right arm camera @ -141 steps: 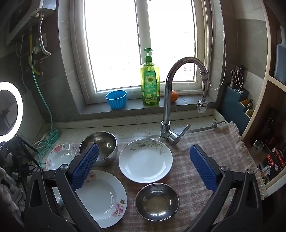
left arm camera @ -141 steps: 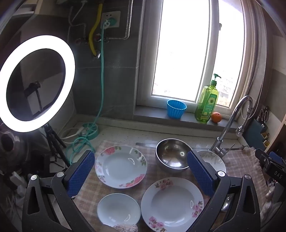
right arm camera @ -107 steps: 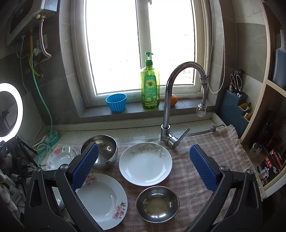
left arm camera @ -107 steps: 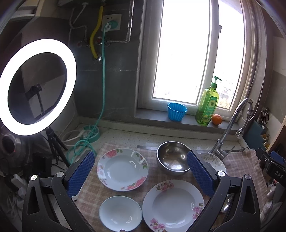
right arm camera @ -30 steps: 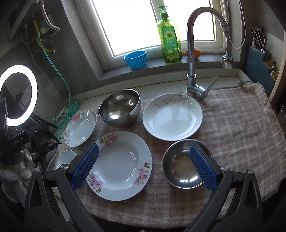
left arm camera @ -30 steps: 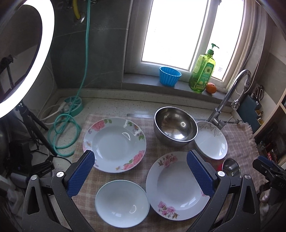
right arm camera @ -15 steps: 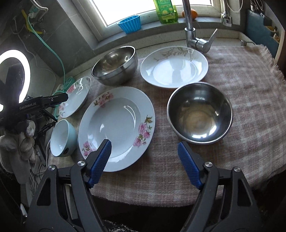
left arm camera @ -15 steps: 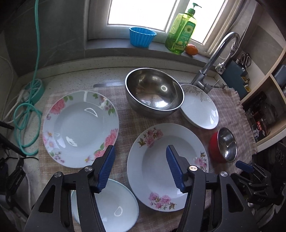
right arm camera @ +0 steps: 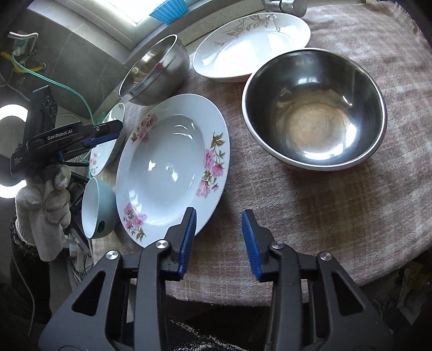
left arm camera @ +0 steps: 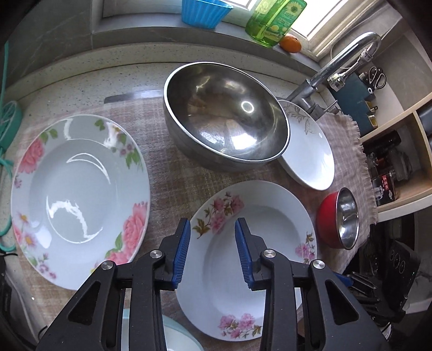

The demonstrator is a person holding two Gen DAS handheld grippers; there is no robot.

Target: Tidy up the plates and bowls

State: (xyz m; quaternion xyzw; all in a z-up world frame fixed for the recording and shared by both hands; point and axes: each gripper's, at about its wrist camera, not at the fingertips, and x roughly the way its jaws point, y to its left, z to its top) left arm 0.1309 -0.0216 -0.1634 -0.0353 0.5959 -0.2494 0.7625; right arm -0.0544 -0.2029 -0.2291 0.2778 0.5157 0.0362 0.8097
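A deep white plate with pink flowers (left arm camera: 256, 243) (right arm camera: 167, 167) lies at the front middle of the checked cloth. My left gripper (left arm camera: 212, 226) hovers above its left rim, jaws closing, pads touching nothing. My right gripper (right arm camera: 219, 214) hangs over the cloth at that plate's near right rim, jaws also closing, nothing between them. A second flowered plate (left arm camera: 78, 194) lies at the left. A big steel bowl (left arm camera: 224, 118) stands at the back, with a leaf-patterned white plate (left arm camera: 307, 151) beside it. A small steel bowl (right arm camera: 313, 108), red outside, and a pale blue bowl (right arm camera: 94, 205) stand near the front.
The tap (left arm camera: 348, 54), a blue cup (left arm camera: 202, 10), a green soap bottle (left arm camera: 272, 24) and an orange (left arm camera: 290, 44) line the back. Shelves (left arm camera: 391, 172) stand at the right. A gloved hand (right arm camera: 46, 199) holds the left gripper. The counter's front edge (right arm camera: 270, 297) is close.
Both grippers have dropped towards the cloth and tilted downward, so the dishes look larger. Both pairs of jaws have narrowed from wide apart. No dish has moved.
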